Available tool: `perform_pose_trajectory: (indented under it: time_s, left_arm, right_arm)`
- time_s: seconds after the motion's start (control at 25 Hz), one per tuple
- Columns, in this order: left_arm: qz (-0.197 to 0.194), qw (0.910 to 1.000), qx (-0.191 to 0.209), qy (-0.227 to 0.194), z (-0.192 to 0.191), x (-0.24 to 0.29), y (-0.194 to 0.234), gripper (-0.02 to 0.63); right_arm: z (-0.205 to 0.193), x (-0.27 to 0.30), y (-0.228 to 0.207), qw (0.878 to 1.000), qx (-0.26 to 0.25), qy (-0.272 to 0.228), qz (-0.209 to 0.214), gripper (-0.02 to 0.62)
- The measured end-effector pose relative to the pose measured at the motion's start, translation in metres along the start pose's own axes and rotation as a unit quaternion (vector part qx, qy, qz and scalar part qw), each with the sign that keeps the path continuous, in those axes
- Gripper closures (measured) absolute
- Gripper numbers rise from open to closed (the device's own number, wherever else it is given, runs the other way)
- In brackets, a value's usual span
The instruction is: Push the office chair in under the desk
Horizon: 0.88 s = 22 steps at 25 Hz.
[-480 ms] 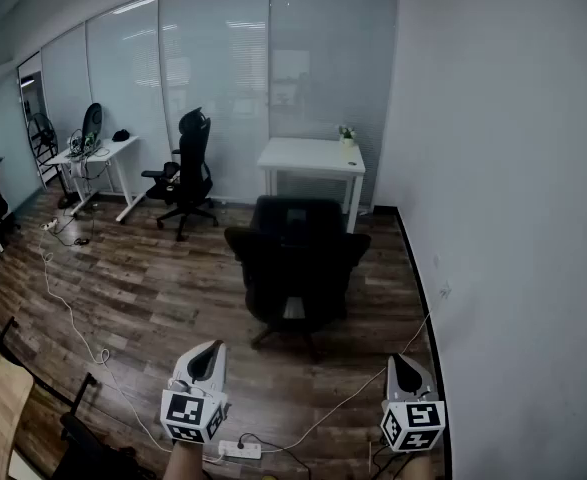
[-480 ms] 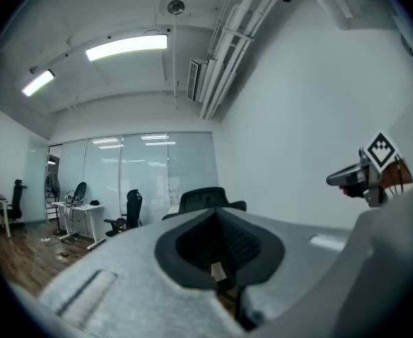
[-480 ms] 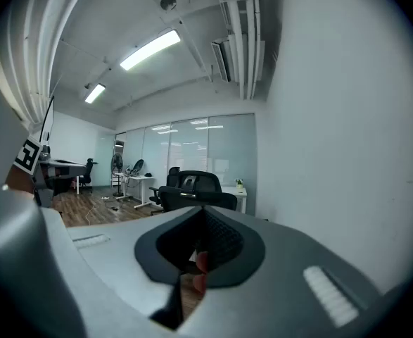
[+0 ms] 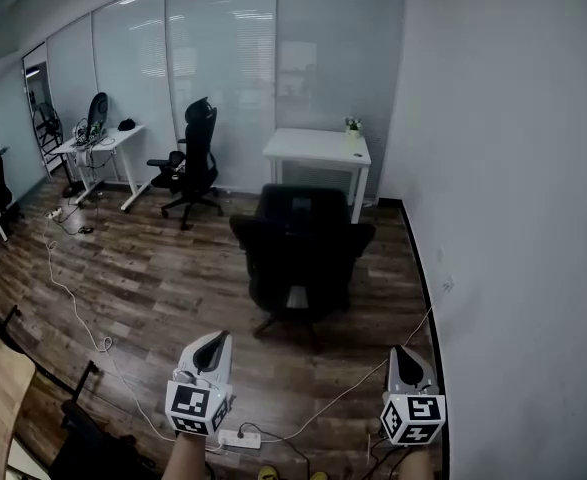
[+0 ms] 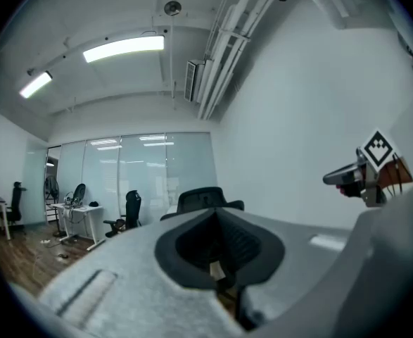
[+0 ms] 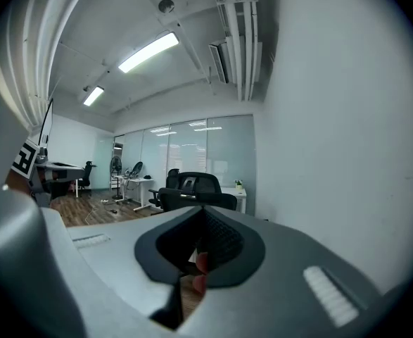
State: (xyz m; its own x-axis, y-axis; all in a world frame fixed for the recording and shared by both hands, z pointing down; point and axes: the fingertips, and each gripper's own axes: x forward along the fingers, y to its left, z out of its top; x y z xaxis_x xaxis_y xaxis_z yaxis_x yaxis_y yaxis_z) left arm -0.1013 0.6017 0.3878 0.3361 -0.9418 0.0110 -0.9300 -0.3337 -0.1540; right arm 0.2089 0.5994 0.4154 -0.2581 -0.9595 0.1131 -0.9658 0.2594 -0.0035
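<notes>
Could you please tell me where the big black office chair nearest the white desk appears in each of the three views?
Head view: the big black office chair stands in the middle, backrest towards the camera.
Left gripper view: centre, its backrest shows just above the jaws.
Right gripper view: centre, just above the jaws.
Shared landmark: the frosted glass partition wall behind it.

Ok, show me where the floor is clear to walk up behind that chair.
Bare floor lies left of the office chair, bordered by the long cable. Crowded nearest you: power strip and cords.
</notes>
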Motion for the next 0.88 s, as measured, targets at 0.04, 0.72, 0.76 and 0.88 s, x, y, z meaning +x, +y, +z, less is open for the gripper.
perform_pose_trajectory:
  time_s: [0.04, 0.72, 0.76, 0.88]
  left_arm:
    - [0.0, 1.0, 0.0, 0.0, -0.001, 0.0, -0.001, 0.607]
    - [-0.01, 0.9999, 0.009, 0.01, -0.006, 0.005, 0.004, 0.556]
    - [-0.011, 0.9998, 0.009, 0.011, -0.007, 0.005, 0.004, 0.548]
    - [-0.011, 0.9999, 0.004, 0.011, -0.008, 0.002, 0.005, 0.526]
  right_arm:
    - [0.0, 0.0, 0.001, 1.0, -0.001, -0.001, 0.001, 0.595]
    - [-0.001, 0.012, 0.018, 1.0, -0.012, -0.006, 0.02, 0.537]
    - [-0.002, 0.012, 0.019, 1.0, -0.012, -0.005, 0.021, 0.534]
    - [-0.004, 0.012, 0.026, 1.0, -0.016, -0.003, 0.027, 0.512]
